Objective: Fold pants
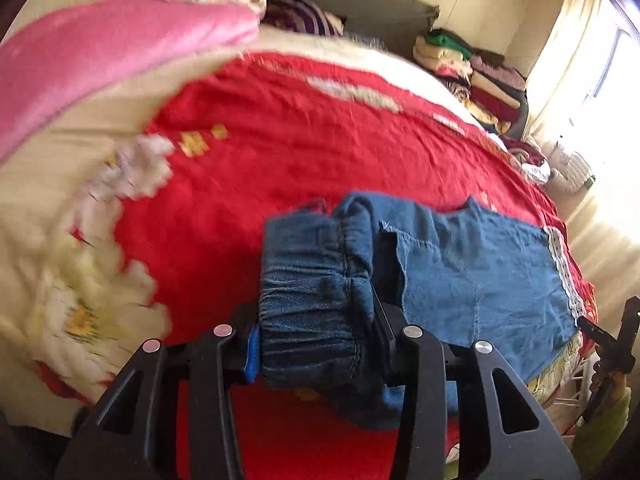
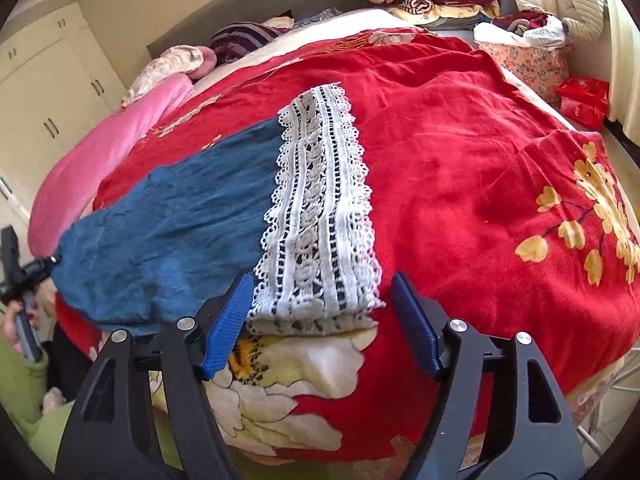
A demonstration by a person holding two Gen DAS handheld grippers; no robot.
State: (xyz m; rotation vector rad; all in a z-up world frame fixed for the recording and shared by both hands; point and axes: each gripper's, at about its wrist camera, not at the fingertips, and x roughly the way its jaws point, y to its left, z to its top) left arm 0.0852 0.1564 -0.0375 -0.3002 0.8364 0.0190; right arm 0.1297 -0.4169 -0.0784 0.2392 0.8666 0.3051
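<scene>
The left gripper (image 1: 316,336) clamps the pants' (image 1: 460,272) bunched elastic waistband. At its three o'clock, the right gripper (image 2: 320,320) stands open, its fingers flanking the white lace hem (image 2: 320,208) on the red bedspread (image 2: 460,160)

Daylight interior, bright and warm overall. Source: window (image 1: 612,64) behind pale curtains at the right of the left wrist view, blown out to white glare; the same overexposure at the top right corner of the right wrist view. Left wrist view: motion blur across the red bedspread (image 1: 304,152), pink blanket (image 1: 100,60) and flower print at the bed's left edge. Right wrist view: sharp; lace trim (image 2: 320,208) crisply resolved. Fisheye bowing throughout; dark vignette in all corners. Shadows soft, faint.
</scene>
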